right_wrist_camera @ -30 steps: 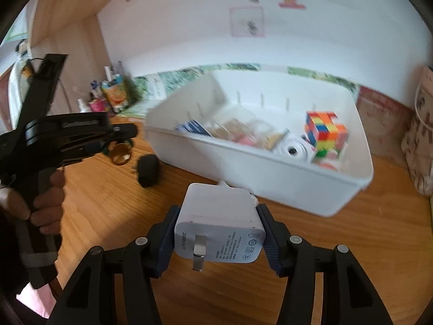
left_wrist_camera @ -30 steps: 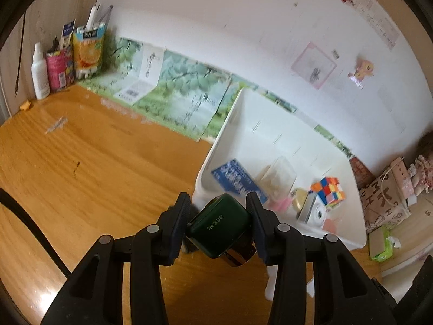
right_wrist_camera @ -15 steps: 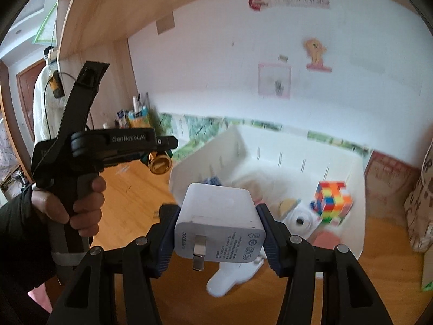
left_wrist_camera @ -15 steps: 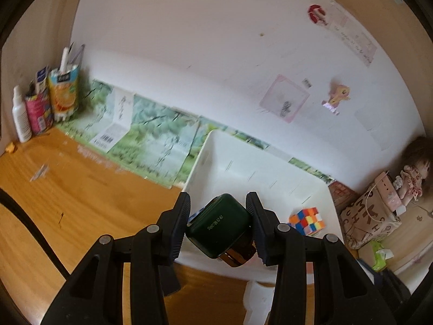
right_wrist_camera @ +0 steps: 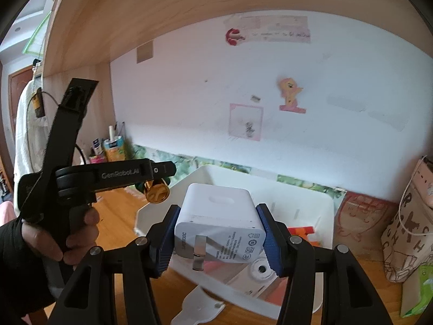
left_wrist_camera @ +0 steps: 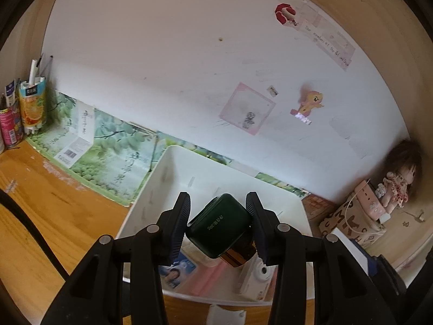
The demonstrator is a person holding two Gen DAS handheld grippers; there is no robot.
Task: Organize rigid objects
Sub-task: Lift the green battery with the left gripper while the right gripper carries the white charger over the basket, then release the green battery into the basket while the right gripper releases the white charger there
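My left gripper is shut on a dark green jar with a gold base, held in the air over the near wall of the white bin. The right wrist view shows that same left gripper from the side, a person's hand on its handle, with the jar's gold end sticking out. My right gripper is shut on a white wall charger, prong facing me, above the white bin. A white instant camera lies inside the bin.
The bin stands on a wooden desk against a white wall. Cartons and pens stand at the far left. A patterned bag and a doll sit to the right. A white flat piece lies before the bin.
Both grippers have risen and tilted up with their loads, so the bin has dropped lower in both views. The left gripper has moved from beside the bin to over it.
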